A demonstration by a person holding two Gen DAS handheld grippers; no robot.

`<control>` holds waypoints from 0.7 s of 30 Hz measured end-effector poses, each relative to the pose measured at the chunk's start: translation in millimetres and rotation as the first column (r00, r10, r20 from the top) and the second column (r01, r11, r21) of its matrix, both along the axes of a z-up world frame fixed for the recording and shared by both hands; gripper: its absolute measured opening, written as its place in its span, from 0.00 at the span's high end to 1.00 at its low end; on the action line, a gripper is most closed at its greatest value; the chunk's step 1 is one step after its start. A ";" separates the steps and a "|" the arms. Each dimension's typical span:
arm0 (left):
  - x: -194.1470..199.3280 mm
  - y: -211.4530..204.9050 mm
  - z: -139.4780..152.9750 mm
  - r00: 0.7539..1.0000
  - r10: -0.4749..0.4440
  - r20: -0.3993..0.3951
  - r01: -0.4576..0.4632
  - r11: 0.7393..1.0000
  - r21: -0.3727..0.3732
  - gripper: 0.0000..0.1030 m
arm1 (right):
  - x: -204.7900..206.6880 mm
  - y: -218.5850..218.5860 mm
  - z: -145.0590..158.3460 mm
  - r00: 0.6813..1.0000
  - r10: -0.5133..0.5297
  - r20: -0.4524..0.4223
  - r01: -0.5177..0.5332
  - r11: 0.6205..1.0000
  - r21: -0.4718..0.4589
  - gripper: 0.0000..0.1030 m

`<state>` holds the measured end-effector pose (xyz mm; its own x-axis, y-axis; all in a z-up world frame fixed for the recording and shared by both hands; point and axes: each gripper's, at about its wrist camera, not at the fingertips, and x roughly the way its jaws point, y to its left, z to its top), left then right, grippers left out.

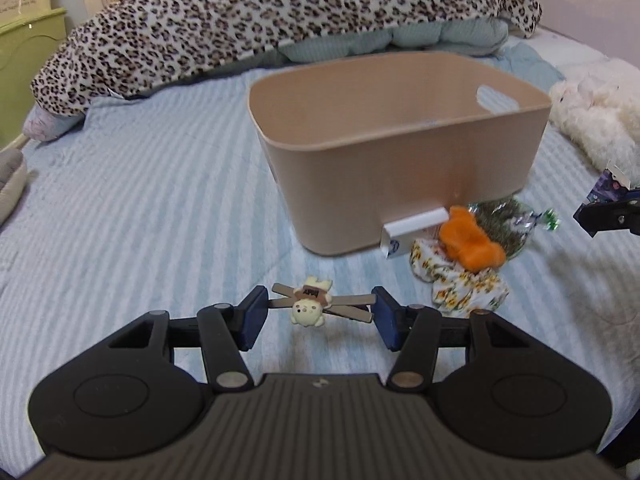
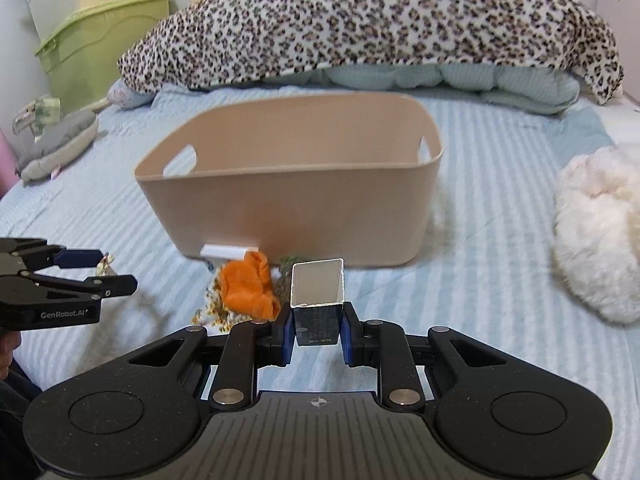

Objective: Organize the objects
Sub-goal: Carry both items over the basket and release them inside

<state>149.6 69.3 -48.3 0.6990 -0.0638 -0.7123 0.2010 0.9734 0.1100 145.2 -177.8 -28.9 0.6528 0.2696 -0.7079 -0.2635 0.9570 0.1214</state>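
My left gripper is clamped end to end on a hair clip with a cream animal charm. My right gripper is closed on a small open box. Ahead of both stands the beige bin on the striped bedspread. An orange cloth lies just left of the box.

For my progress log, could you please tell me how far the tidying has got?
Nothing looks binned: the visible part of the beige bin is bare. The left hand-held gripper grips a hair clip; the right hand-held gripper grips a small box. The orange cloth, floral fabric and white box remain beside it.
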 end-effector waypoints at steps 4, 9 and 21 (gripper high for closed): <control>-10.6 -3.5 23.2 0.999 -0.018 0.047 0.017 1.000 0.009 0.44 | -4.9 -4.9 19.3 0.999 -0.005 0.050 0.004 1.000 0.005 0.80; -14.7 -8.1 57.0 0.994 0.003 0.108 -0.005 1.000 0.019 0.44 | -3.8 -8.8 46.3 0.993 -0.010 0.121 0.010 1.000 0.006 0.80; 25.6 -30.2 112.1 0.966 -0.007 0.259 0.003 1.000 0.014 0.44 | 34.5 -11.9 93.2 0.967 -0.041 0.253 0.037 0.999 0.021 0.80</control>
<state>175.2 39.1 63.8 0.8593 -0.0591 -0.5080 0.1686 0.9705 0.1723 179.7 -189.6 64.4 0.8204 0.2508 -0.5139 -0.2505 0.9655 0.0712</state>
